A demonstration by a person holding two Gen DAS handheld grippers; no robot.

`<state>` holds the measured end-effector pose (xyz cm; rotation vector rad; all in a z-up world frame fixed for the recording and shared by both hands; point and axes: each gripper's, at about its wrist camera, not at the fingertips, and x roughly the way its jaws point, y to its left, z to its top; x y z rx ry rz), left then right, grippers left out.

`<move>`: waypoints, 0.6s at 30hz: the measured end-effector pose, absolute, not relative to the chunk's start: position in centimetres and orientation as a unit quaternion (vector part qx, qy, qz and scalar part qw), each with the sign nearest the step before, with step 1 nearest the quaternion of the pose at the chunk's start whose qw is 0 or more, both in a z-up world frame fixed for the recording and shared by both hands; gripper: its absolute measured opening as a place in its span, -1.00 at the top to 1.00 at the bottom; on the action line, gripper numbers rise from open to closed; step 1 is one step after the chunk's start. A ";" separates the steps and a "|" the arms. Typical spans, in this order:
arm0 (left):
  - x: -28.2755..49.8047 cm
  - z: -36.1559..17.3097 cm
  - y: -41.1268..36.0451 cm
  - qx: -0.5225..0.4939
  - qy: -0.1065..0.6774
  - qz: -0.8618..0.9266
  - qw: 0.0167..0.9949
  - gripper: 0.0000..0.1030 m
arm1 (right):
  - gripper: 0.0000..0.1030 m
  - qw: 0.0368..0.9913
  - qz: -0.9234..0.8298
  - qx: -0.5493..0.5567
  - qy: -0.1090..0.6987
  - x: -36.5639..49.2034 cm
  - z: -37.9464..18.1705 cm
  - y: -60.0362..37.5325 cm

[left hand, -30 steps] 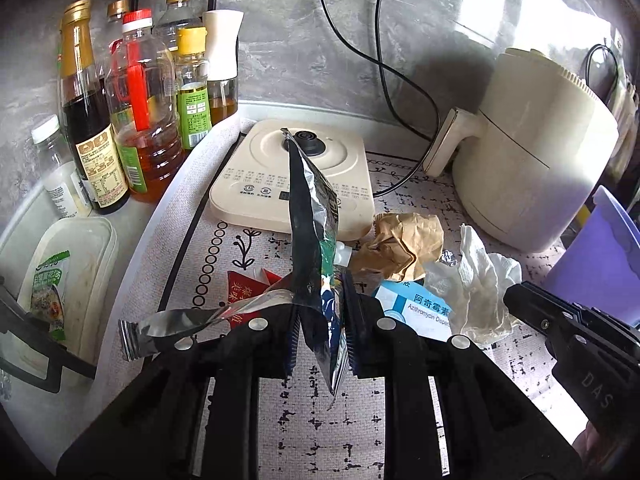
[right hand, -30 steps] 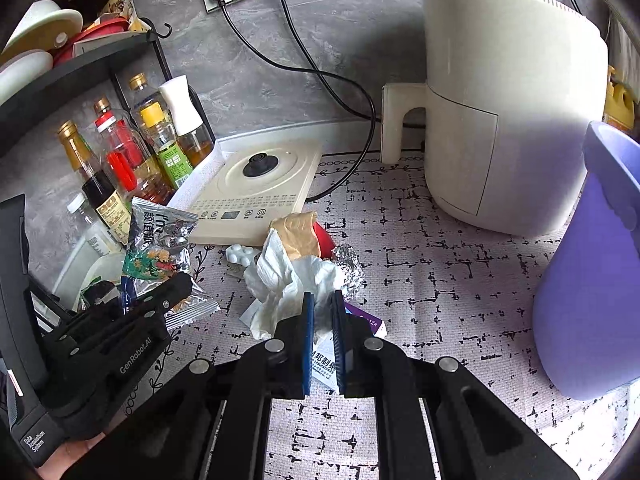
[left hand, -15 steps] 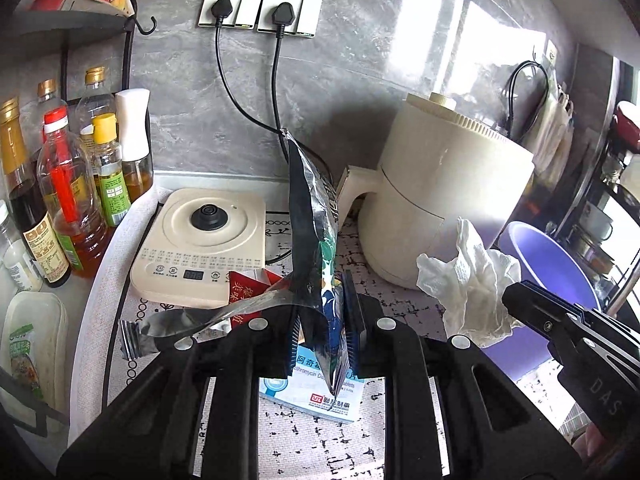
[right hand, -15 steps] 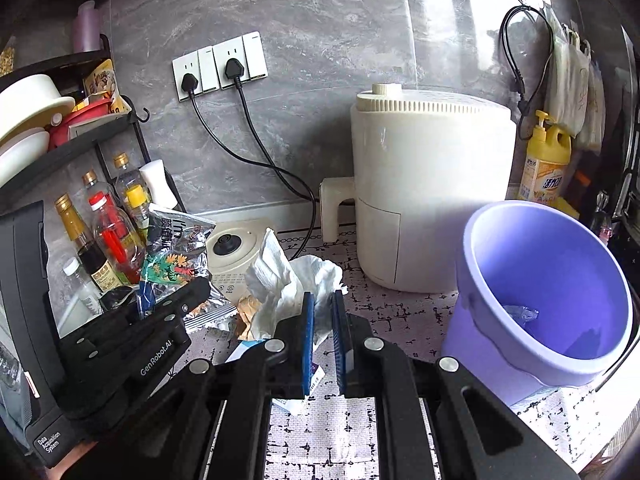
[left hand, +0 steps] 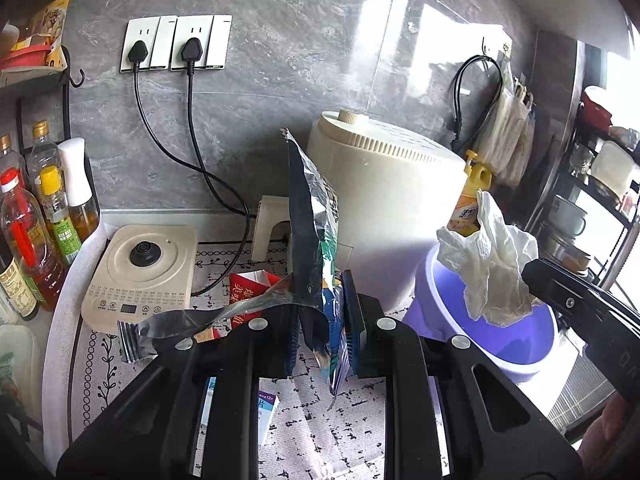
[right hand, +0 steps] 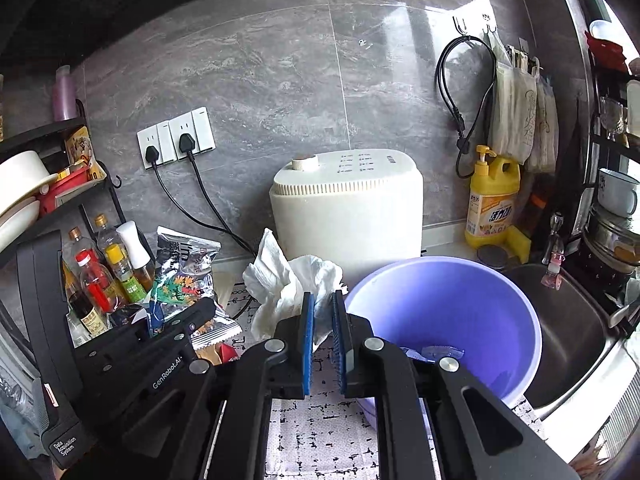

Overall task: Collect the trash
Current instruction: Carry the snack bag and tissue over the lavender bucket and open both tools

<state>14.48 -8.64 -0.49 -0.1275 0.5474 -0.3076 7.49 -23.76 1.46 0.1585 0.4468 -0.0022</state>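
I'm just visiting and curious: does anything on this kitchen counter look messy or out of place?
Yes. A red packet and a small medicine box lie loose on the patterned mat, litter among kitchen appliances.

Count, kitchen table:
2 tongs, 1 purple bin, 1 snack bag, 1 tissue wad, 2 plugs.

Both wrist views face the counter; both show the purple bucket.

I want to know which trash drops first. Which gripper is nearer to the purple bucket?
Right. The right gripper, holding the tissue, is at the purple bucket's rim; the left gripper, holding the snack bag, is farther aside.
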 end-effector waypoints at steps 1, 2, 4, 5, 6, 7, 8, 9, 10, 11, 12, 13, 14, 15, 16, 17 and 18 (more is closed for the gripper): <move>14.4 -0.4 -9.2 -0.060 0.269 -0.154 0.949 0.63 | 0.81 0.972 -0.004 0.078 0.220 7.4 1.5 -24.2; 14.3 -0.3 -9.8 -0.056 0.268 -0.158 0.949 0.63 | 0.81 0.972 -0.006 0.079 0.220 7.3 1.5 -24.7; 14.2 -0.1 -10.8 -0.051 0.267 -0.164 0.948 0.63 | 0.81 0.971 -0.011 0.085 0.221 7.2 1.4 -25.6; 14.2 0.0 -11.2 -0.050 0.267 -0.167 0.948 0.63 | 0.81 0.971 -0.014 0.088 0.222 7.1 1.4 -26.1; 14.2 0.0 -11.6 -0.049 0.267 -0.170 0.947 0.63 | 0.81 0.971 -0.016 0.090 0.222 7.1 1.3 -26.5; 14.2 0.0 -12.0 -0.047 0.268 -0.174 0.947 0.63 | 0.81 0.970 -0.019 0.092 0.223 7.0 1.2 -26.9; 14.3 0.1 -12.4 -0.043 0.268 -0.177 0.946 0.63 | 0.81 0.970 -0.021 0.095 0.223 7.0 1.2 -27.4; 14.3 0.1 -12.7 -0.040 0.269 -0.181 0.945 0.63 | 0.81 0.970 -0.024 0.099 0.223 7.0 1.1 -27.7; 14.3 0.1 -13.1 -0.037 0.269 -0.184 0.945 0.63 | 0.81 0.969 -0.028 0.101 0.222 7.0 1.1 -28.1; 14.3 0.1 -13.3 -0.036 0.270 -0.186 0.944 0.63 | 0.81 0.969 -0.032 0.103 0.222 7.0 1.1 -28.4; 14.4 0.2 -13.5 -0.034 0.271 -0.189 0.943 0.63 | 0.81 0.969 -0.036 0.106 0.221 7.0 1.0 -28.8; 14.4 0.2 -13.8 -0.033 0.270 -0.190 0.943 0.63 | 0.81 0.969 -0.040 0.108 0.221 6.9 1.0 -29.1; 14.4 0.2 -14.1 -0.032 0.270 -0.193 0.943 0.63 | 0.81 0.968 -0.044 0.110 0.220 6.9 1.0 -29.4; 14.4 0.3 -14.4 -0.031 0.270 -0.195 0.943 0.63 | 0.78 0.968 -0.048 0.112 0.220 6.9 1.0 -29.7; 14.5 0.3 -14.7 -0.030 0.269 -0.198 0.942 0.63 | 0.74 0.967 -0.051 0.115 0.222 6.9 0.9 -29.9; 14.5 0.4 -15.0 -0.029 0.268 -0.201 0.942 0.63 | 0.70 0.966 -0.056 0.118 0.223 6.8 0.9 -30.2; 14.5 0.5 -15.4 -0.027 0.267 -0.205 0.941 0.63 | 0.38 0.965 -0.061 0.122 0.224 6.7 0.8 -30.6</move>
